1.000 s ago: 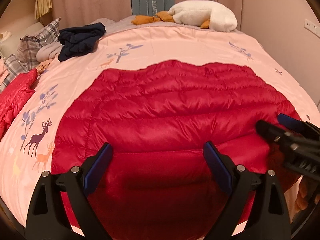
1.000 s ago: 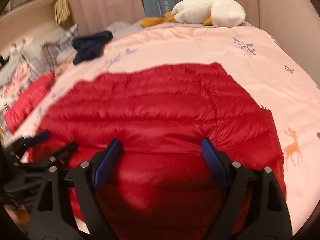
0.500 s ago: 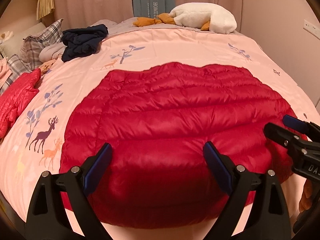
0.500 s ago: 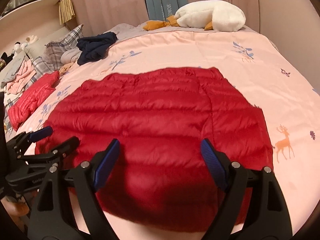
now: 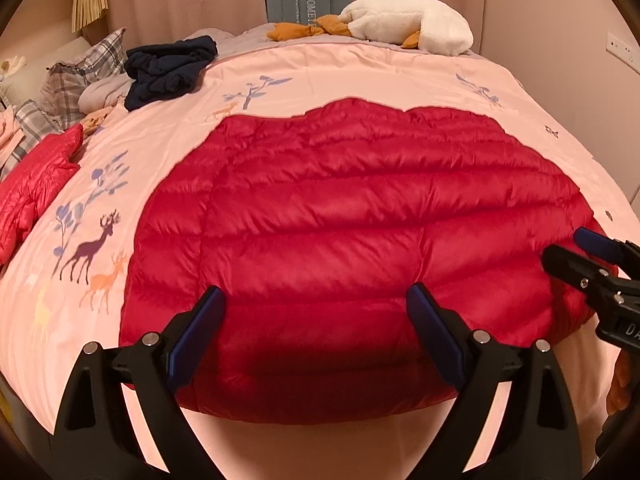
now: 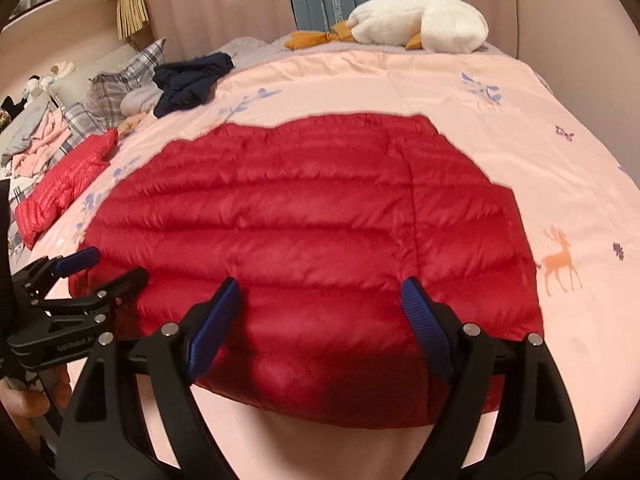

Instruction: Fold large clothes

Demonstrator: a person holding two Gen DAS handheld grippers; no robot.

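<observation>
Both grippers pulled back; red down jacket (image 5: 340, 232) flat beyond left gripper (image 5: 316, 320), right gripper (image 6: 320, 312); jaws wide, empty.

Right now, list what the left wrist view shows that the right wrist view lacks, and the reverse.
Only the left wrist view shows the wall socket and the purple deer print. Only the right wrist view shows the small plush toys and the grey and pink clothes at far left. Both show the red down jacket, navy garment, white goose plush, and both grippers, left and right, jaws open.
</observation>
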